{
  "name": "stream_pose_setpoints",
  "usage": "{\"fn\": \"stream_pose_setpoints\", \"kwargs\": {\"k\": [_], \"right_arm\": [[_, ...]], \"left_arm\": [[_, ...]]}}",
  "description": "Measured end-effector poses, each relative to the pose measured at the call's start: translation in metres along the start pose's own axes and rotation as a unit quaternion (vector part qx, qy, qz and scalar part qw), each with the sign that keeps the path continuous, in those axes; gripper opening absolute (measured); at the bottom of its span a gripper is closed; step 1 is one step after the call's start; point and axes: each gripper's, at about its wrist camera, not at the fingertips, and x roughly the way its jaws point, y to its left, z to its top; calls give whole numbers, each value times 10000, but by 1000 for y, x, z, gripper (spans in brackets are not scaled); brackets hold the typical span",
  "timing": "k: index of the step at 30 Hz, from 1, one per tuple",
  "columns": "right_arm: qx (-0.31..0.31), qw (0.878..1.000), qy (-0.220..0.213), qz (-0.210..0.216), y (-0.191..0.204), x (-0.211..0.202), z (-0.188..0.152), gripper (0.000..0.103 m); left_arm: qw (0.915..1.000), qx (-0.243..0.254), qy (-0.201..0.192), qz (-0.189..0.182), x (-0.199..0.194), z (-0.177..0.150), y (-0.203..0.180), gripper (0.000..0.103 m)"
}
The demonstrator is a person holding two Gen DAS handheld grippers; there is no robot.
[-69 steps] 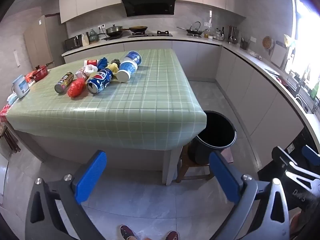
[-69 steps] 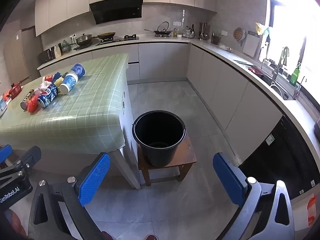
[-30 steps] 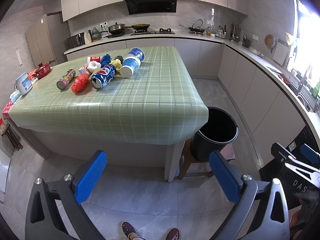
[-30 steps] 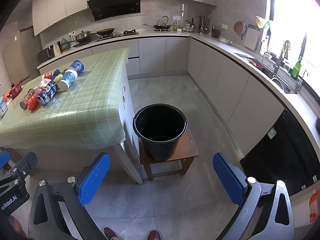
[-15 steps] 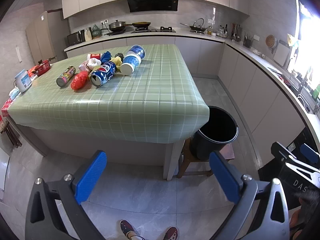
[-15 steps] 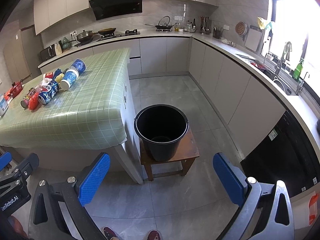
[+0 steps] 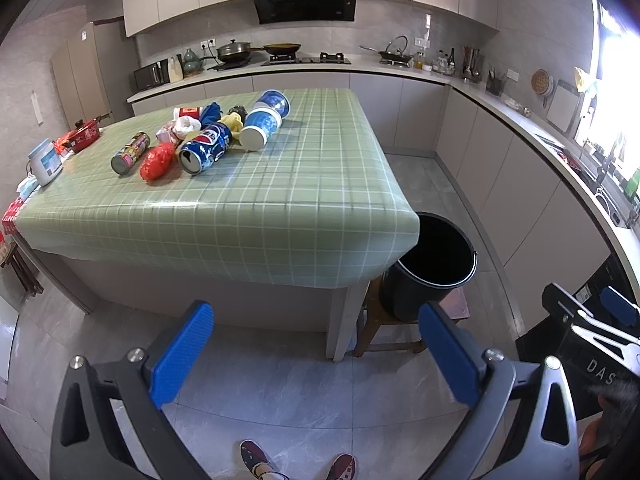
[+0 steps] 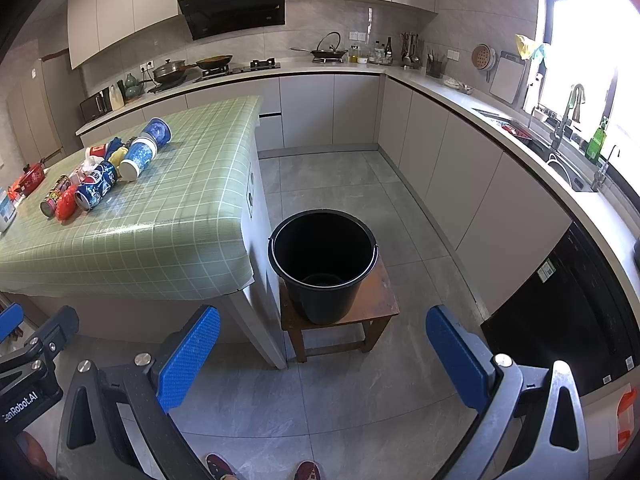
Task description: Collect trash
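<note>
Green checked cloth covers the table (image 7: 280, 184), where the trash (image 7: 204, 136) lies heaped at its far left end. Both tools are released and empty: left gripper (image 7: 316, 344), right gripper (image 8: 322, 354). Right of the table, the black bucket (image 8: 322, 264) waits on a stool (image 8: 384, 300). Nothing's gathered yet, I'd say; next comes reaching across for a can.

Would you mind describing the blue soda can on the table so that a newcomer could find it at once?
Start at the green checked table and look to the pile of trash at its far left end. The blue soda can lies on its side at the near edge of that pile, open top toward the camera. It is the only blue can, between a red crumpled wrapper and a white-bottomed paper cup.
</note>
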Motion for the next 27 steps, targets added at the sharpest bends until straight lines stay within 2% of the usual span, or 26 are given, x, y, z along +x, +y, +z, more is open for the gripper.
{"fn": "stream_pose_setpoints", "kwargs": {"k": [27], "right_arm": [[-69, 10000, 0, 22, 9, 4, 6, 103]], "left_arm": [[10000, -6, 14, 22, 2, 4, 0, 103]]}}
